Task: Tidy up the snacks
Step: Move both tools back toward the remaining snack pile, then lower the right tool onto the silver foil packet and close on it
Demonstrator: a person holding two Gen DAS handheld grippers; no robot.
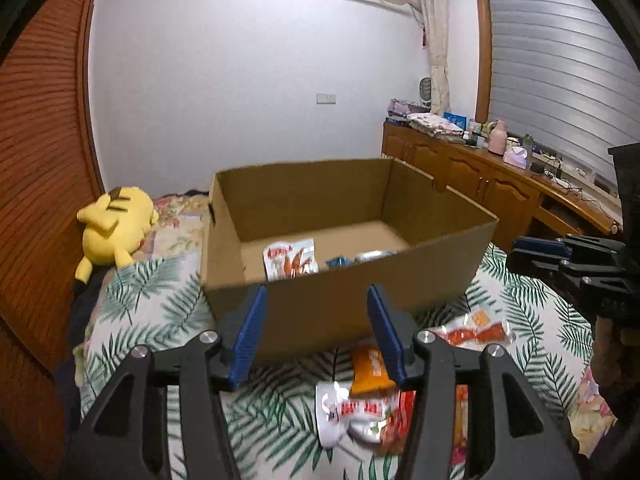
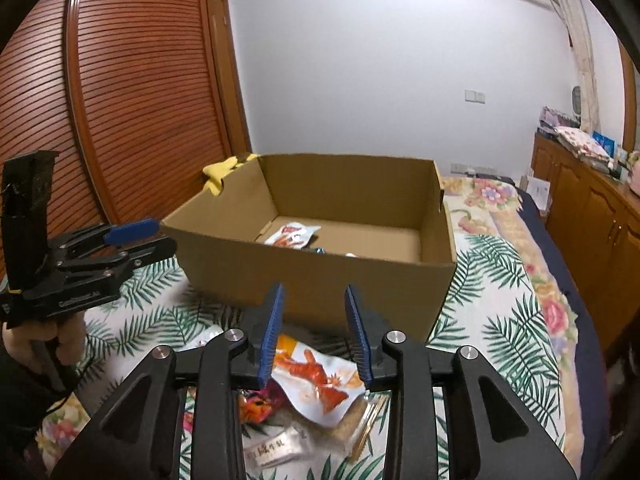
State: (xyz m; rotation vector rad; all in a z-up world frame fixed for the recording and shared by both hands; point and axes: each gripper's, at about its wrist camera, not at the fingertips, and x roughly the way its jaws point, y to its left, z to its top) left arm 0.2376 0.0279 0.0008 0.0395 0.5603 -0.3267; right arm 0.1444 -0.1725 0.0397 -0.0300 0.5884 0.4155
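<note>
I have the cardboard box (image 1: 348,280) standing on the bed (image 1: 160,300), on the leaf-print cover, with both tongs held just short of its near wall. The left tongs (image 1: 316,336) are released, jaws well apart with nothing between the pads; the right tongs (image 2: 314,332) are likewise released, jaws set narrower and empty. Progress I judge as partial: one white-and-red snack packet (image 1: 290,260) lies on the box floor toward its near-left side, with a blue wrapper (image 1: 339,262) and a silvery item beside it. Still outside, on the bed before the box, is a loose heap: an orange packet (image 1: 370,368), white-and-red wrappers, and a crayfish-print pouch (image 2: 320,380) directly under the right tongs. A further red-and-white packet (image 1: 476,330) lies near the box's front right corner. The bulk of the work therefore remains. The near box wall hides part of the contents, so I cannot count them. The heap is blurred and partly covered by the tongs' linkages; labels are unreadable. A yellow plush toy (image 1: 110,228) lies by the wardrobe, apart from the work.
</note>
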